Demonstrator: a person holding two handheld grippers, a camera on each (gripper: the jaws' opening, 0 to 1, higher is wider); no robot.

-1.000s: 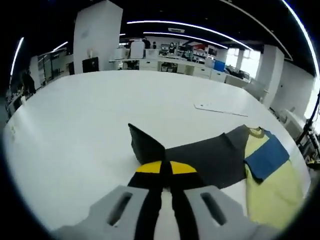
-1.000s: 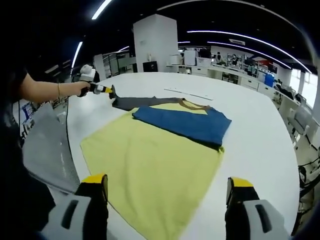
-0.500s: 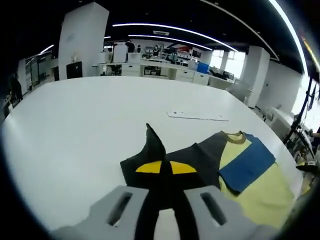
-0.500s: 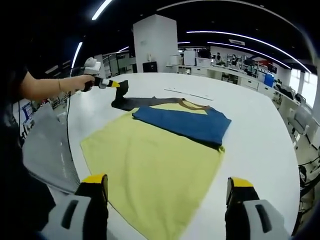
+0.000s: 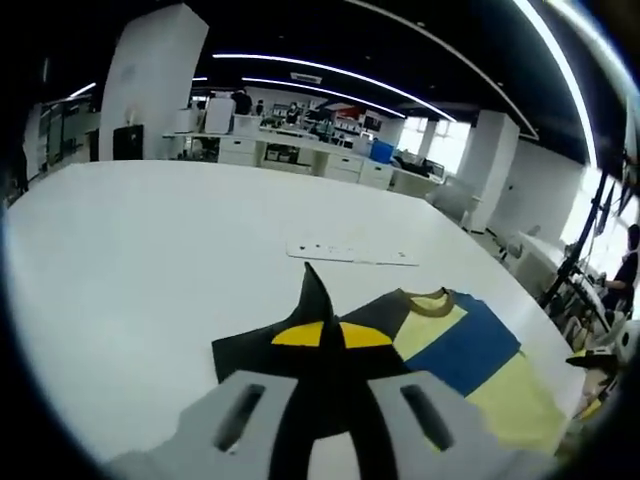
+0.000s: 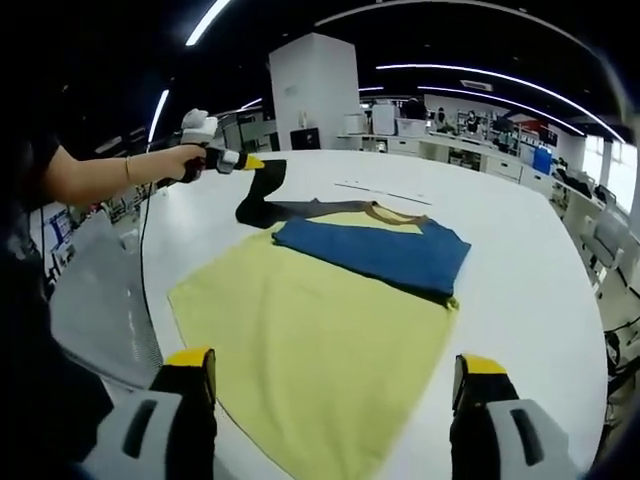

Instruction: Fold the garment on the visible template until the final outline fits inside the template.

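Jaws of the left gripper point(image 5: 321, 335) pinch the dark sleeve point(image 6: 262, 195) lifted off the table point(image 6: 520, 270); right gripper point(image 6: 335, 385) gapes empty over the yellow shirt point(image 6: 310, 330); carry sleeve flat across the blue panel point(image 6: 375, 253).

The left gripper point(image 5: 322, 335) has its two yellow-tipped jaws pressed tight together, with a bit of dark cloth pinched between them. In the right gripper view, it point(image 6: 252, 163) shows at about 10 o'clock, held up in the air by the person's hand point(image 6: 192, 160), with the bare arm point(image 6: 95, 175) stretched out straight from the 9 o'clock side. The right gripper point(image 6: 335, 375) sits low at 6 o'clock with its jaws spread wide apart and nothing between them.
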